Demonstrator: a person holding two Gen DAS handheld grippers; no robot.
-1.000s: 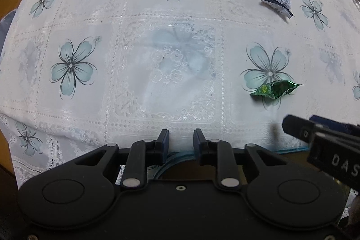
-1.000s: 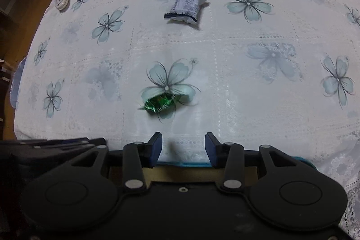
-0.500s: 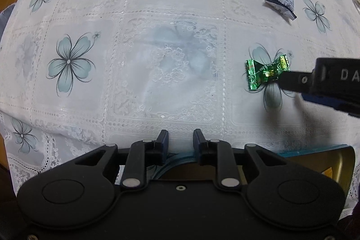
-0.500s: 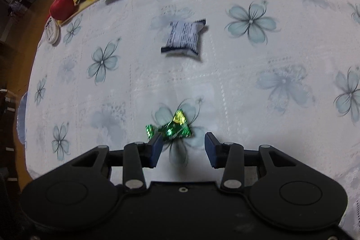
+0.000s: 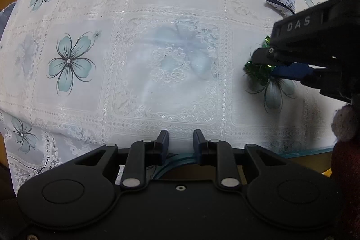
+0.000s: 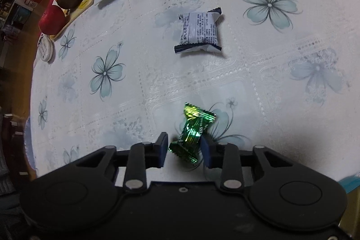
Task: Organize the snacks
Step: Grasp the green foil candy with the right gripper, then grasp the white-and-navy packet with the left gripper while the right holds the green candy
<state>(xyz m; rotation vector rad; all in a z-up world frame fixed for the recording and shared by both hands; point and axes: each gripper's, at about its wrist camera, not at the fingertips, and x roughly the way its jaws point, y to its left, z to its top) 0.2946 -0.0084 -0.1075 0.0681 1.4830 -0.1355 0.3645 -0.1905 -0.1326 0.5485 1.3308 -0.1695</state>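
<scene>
The green candy (image 6: 192,133) lies slantwise between the right gripper (image 6: 185,147)'s closing jaws, seemingly touching only the right one, while the left gripper (image 5: 179,142), narrowly parted and empty, hangs well apart.

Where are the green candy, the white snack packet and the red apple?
green candy (image 6: 191,132): right wrist view, wrapper's middle.
white snack packet (image 6: 199,32): right wrist view, printed face.
red apple (image 6: 52,20): right wrist view, its side.

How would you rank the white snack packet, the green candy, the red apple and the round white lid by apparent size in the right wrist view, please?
1. White snack packet
2. Green candy, though nearness to the camera inflates it
3. Red apple
4. Round white lid

Apple and lid sit far off at the distorted edge, so true sizes stay unsure.
</scene>
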